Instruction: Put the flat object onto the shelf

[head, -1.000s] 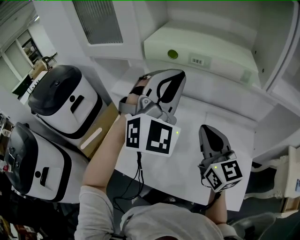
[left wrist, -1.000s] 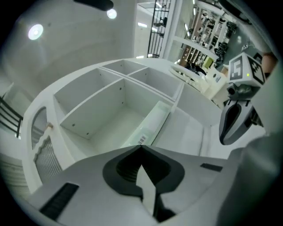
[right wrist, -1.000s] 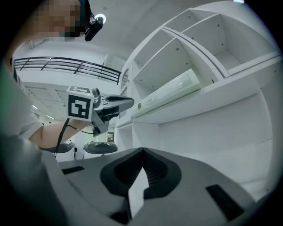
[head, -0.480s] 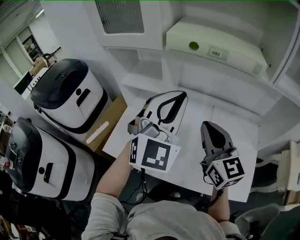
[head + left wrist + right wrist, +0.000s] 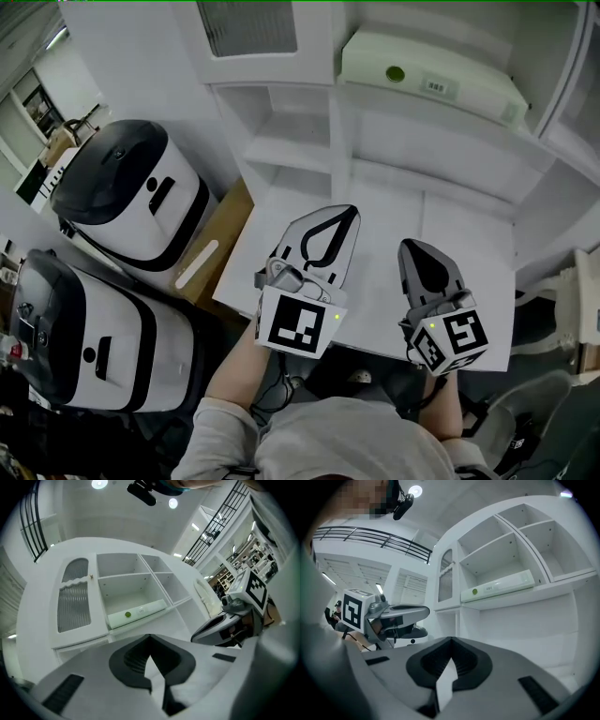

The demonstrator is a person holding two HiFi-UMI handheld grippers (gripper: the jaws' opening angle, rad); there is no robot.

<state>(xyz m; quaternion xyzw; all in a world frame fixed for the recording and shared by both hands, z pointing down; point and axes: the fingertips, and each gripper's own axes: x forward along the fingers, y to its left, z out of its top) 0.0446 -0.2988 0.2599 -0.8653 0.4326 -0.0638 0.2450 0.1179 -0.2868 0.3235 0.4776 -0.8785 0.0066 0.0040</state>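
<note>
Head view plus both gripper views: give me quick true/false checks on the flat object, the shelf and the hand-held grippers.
1. The pale green flat rectangular object lies on a board of the white shelf unit. True.
2. The left hand-held gripper is clamped on the flat object. False: its jaws are together with nothing between them, and the object is up on the shelf, apart from it.
3. The right hand-held gripper has its jaws together and holds nothing. True.
4. The two white-and-black domed machines stand to the right of the shelf unit in the head view. False: they stand at the left of that view, beside the person's left arm.
</note>
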